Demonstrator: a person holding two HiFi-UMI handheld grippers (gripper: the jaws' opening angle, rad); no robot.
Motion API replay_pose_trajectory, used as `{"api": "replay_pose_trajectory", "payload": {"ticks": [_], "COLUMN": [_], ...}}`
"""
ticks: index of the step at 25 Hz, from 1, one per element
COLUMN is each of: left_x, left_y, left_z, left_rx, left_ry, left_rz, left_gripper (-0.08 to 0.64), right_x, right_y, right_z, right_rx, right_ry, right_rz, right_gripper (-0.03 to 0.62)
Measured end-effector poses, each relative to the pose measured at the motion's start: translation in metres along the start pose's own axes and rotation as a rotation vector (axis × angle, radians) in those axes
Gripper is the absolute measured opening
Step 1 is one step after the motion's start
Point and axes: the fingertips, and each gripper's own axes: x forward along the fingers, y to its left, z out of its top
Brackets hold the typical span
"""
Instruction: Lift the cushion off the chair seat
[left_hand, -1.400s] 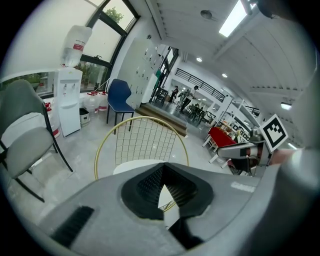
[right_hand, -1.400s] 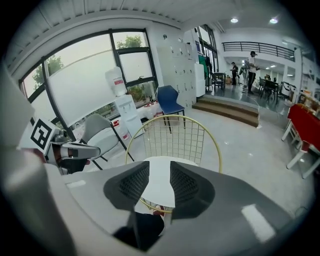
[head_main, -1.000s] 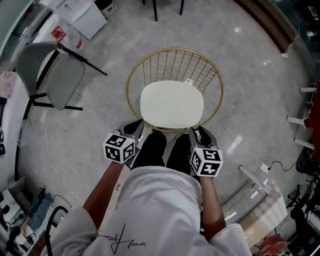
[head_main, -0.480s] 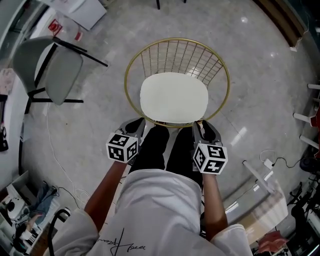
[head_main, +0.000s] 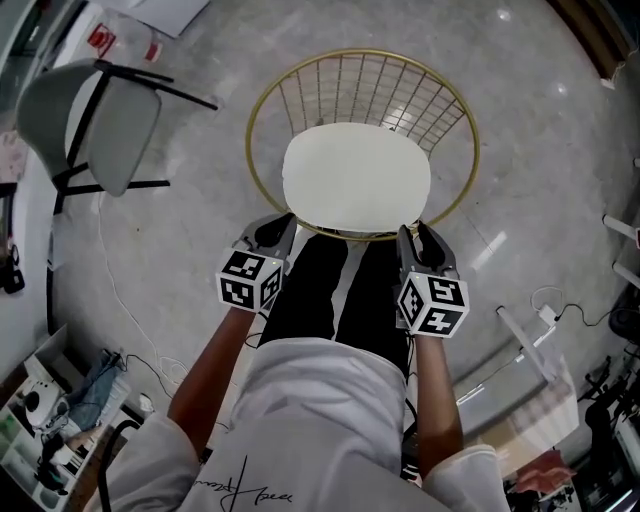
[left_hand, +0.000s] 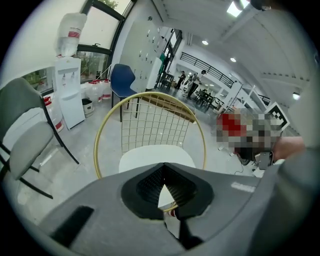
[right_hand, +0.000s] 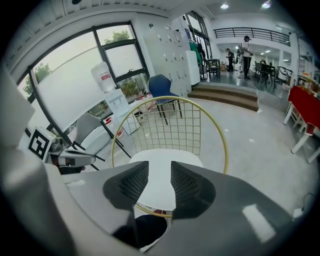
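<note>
A pale floor (head_main: 560, 200) is seen under a round gold wire chair (head_main: 361, 52). The white cushion (head_main: 356, 178) is laid flat on its seat, gripped by neither tool. The left tool (head_main: 280, 224) is held by the front rim's left side, jaws closed on nothing. The right tool (head_main: 418, 234) is held by the rim's right side, jaws partly parted and empty. The rim appears untouched, though this is poorly seen.

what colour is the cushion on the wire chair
White or off-white, plain with no pattern. The cushion shows best in the head view, against the gold wire chair.
</note>
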Motion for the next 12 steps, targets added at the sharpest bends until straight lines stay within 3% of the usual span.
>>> {"api": "replay_pose_trajectory", "payload": {"ticks": [3, 8, 12], "left_x": [0.012, 0.027, 0.04], "left_y": [0.008, 0.017, 0.038], "left_z": [-0.002, -0.003, -0.01], "left_rx": [-0.013, 0.045, -0.007], "left_ry": [0.01, 0.024, 0.039], "left_rz": [0.014, 0.046, 0.061], "left_gripper": [0.0, 0.015, 0.015], "right_x": [0.013, 0.023, 0.041], "right_y": [-0.007, -0.022, -0.03], "right_z": [-0.005, -0.01, -0.016], "right_rx": [0.009, -0.002, -0.007], "right_ry": [0.013, 0.024, 0.044], "right_rz": [-0.006, -0.011, -0.013], "right_gripper": [0.146, 0.15, 0.161]}}
